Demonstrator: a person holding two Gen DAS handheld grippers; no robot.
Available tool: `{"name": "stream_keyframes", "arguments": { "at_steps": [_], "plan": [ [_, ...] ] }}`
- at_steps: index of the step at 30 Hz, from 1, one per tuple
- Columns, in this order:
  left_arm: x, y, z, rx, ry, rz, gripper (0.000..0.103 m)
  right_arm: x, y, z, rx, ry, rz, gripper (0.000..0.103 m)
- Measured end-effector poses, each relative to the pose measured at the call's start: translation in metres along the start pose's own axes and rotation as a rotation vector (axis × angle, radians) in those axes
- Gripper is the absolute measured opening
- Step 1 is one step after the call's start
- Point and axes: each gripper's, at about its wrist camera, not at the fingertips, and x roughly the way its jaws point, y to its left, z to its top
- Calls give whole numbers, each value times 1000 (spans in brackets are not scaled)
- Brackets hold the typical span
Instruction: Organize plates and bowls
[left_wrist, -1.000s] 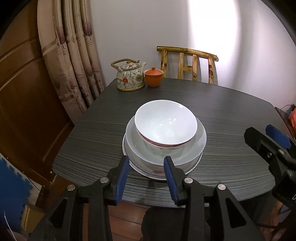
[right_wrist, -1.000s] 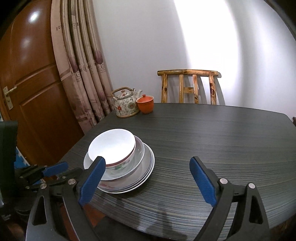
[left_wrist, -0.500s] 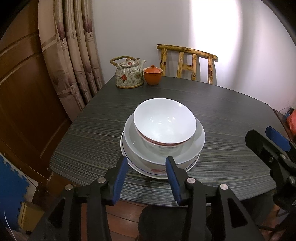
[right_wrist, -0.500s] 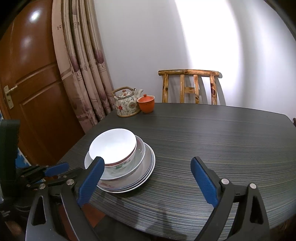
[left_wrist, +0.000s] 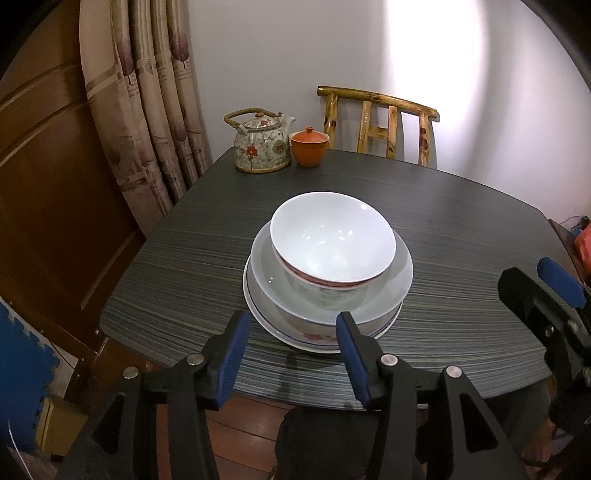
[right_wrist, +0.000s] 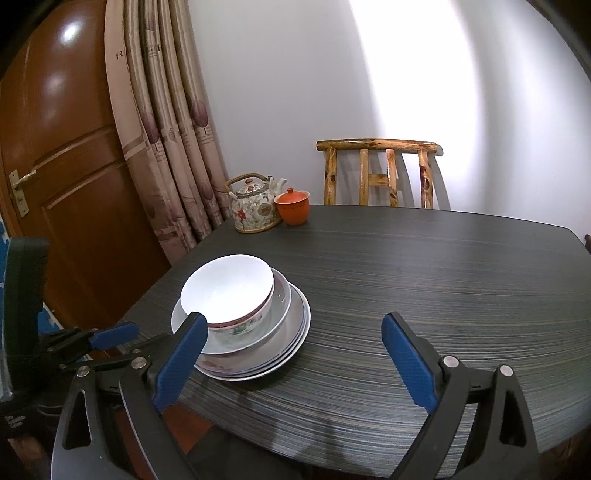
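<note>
A white bowl (left_wrist: 332, 240) with a red-patterned outside sits on top of a stack: a wider shallow bowl (left_wrist: 391, 291) under it, then plates (left_wrist: 303, 338) on the dark table. The stack also shows in the right wrist view, with the top bowl (right_wrist: 225, 291) and the plates (right_wrist: 291, 347). My left gripper (left_wrist: 293, 328) is open and empty, just short of the stack's near rim, above the table's front edge. My right gripper (right_wrist: 291, 332) is open wide and empty, to the right of the stack. It shows at the right in the left wrist view (left_wrist: 546, 291).
A dark striped table (right_wrist: 424, 280) holds a flowered teapot (left_wrist: 262, 146) and an orange lidded cup (left_wrist: 309, 147) at its far left corner. A wooden chair (left_wrist: 380, 122) stands behind the table. A curtain (right_wrist: 166, 147) and a wooden door (right_wrist: 62, 184) are at the left.
Both grippers have drawn back and risen slightly from the stack. The bowls and plates have not moved. Both grippers stay open.
</note>
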Motion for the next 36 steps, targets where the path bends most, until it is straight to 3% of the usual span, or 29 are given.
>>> {"name": "stream_keyframes", "arguments": {
  "at_steps": [36],
  "plan": [
    [5,1,-1,4,1,30,50,-1,2,-5,-7,10,-3,96]
  ]
}}
